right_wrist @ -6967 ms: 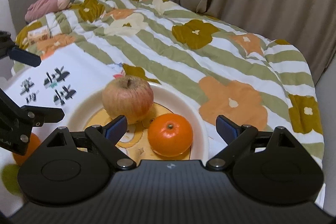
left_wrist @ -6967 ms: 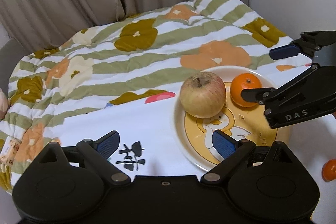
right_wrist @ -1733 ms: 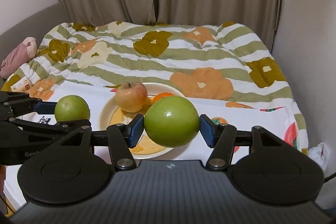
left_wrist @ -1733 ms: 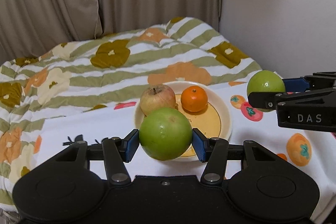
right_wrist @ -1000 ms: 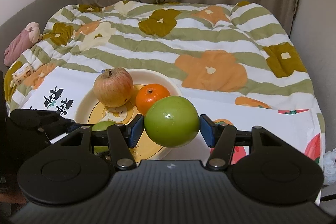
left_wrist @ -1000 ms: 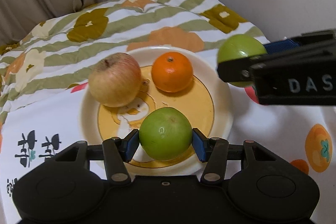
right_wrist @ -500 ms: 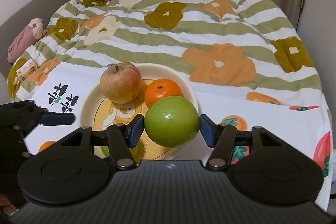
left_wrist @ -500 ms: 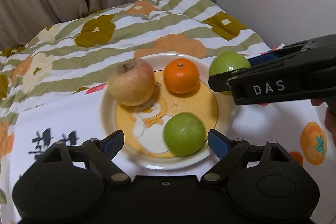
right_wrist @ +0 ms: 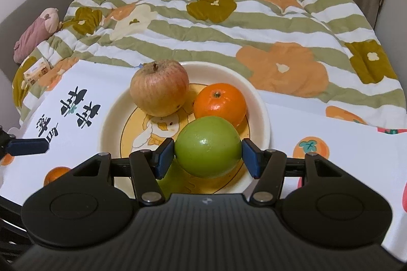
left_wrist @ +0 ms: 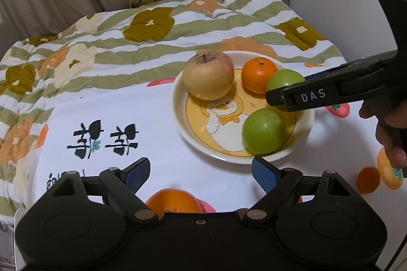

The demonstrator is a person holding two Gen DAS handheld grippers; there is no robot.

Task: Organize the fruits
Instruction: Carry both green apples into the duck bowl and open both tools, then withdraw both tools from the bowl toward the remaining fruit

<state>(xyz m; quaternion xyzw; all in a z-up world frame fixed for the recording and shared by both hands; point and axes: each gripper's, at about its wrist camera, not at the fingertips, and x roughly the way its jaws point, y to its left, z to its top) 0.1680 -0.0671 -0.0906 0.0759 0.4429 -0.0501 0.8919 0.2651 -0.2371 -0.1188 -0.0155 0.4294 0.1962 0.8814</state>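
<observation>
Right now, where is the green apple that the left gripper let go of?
In the left wrist view the released green apple lies on the near right part of the plate, in front of the orange and below the right gripper's held apple.

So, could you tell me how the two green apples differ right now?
One green apple rests on the plate, free; the other green apple is clamped in the right tongs above the plate. The resting one sits nearer the left tongs, which are open. Both look alike in size and colour.
</observation>
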